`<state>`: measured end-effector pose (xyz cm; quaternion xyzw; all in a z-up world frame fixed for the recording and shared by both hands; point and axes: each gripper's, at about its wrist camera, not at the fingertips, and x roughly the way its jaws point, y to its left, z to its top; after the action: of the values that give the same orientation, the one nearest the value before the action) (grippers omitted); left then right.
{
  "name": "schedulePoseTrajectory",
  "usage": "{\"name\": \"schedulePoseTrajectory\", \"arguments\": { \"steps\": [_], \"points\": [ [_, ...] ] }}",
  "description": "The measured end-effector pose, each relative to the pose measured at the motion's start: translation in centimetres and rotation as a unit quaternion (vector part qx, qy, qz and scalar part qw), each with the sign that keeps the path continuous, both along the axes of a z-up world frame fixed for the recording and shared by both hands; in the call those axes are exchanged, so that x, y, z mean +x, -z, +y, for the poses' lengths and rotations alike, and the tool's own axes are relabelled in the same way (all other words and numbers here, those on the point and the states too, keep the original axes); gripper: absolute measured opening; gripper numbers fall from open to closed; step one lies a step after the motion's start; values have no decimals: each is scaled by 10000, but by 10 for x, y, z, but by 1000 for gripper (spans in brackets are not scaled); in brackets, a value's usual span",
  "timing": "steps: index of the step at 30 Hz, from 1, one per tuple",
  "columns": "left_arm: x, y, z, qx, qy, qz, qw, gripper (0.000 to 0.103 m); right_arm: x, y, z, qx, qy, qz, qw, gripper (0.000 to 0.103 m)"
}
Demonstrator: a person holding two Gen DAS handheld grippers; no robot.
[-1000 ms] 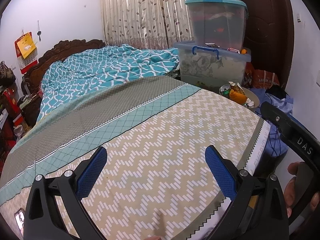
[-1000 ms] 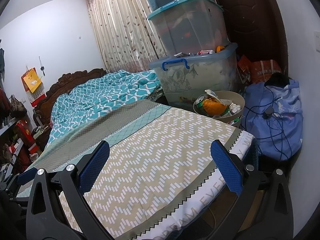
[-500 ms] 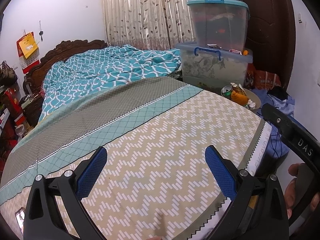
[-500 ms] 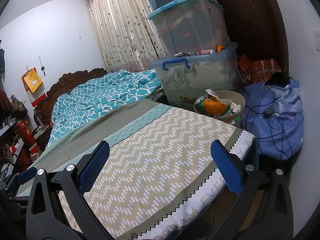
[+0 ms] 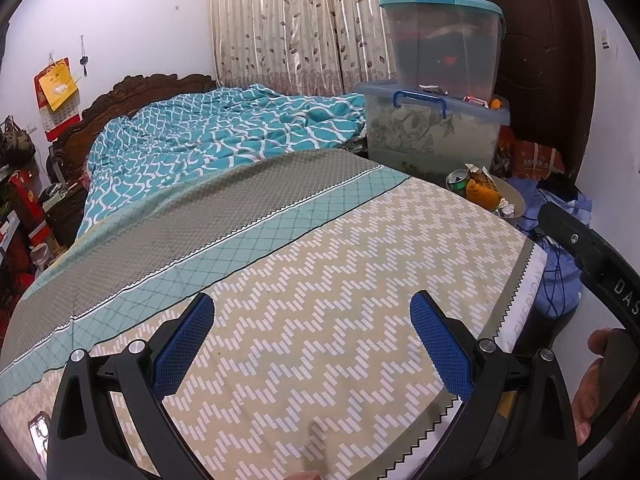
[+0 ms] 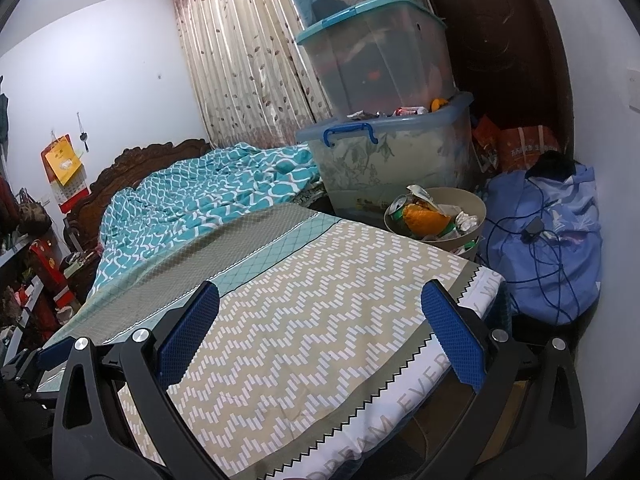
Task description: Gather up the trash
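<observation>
Holding both grippers wide open and empty over the bed (image 5: 320, 280), left gripper (image 5: 312, 344) and right gripper (image 6: 320, 332), we see trash (image 6: 428, 218) heaped in a bin (image 6: 476, 204) beyond the corner: light, crushable wrappers, best pinched by loose edges.

The right gripper (image 6: 320, 320) hangs over the foot of a bed (image 6: 320, 308), its blue-padded fingers (image 6: 452, 336) spread wide with nothing between them. Ahead and slightly right of it, just past the bed's corner, stands a beige trash bin (image 6: 474, 204) piled with an orange wrapper (image 6: 426, 220), a green can (image 6: 398, 206) and crumpled paper (image 6: 466, 220). Beyond the bin rise stacked clear storage boxes (image 6: 384, 112). Further right of the bin sits a blue bundle (image 6: 560, 248) draped with a cable. Far ahead to the left lies a rumpled teal quilt (image 6: 208, 196).
</observation>
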<state>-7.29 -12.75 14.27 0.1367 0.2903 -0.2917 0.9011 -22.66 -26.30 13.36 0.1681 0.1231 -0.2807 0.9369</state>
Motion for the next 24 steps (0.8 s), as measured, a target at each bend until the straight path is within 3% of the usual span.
{"name": "schedulePoseTrajectory", "arguments": {
  "steps": [24],
  "points": [
    [-8,1,0,68,-89,-113,9999,95,-6,-6,11,-141,31,-74,9999,100]
  ]
}}
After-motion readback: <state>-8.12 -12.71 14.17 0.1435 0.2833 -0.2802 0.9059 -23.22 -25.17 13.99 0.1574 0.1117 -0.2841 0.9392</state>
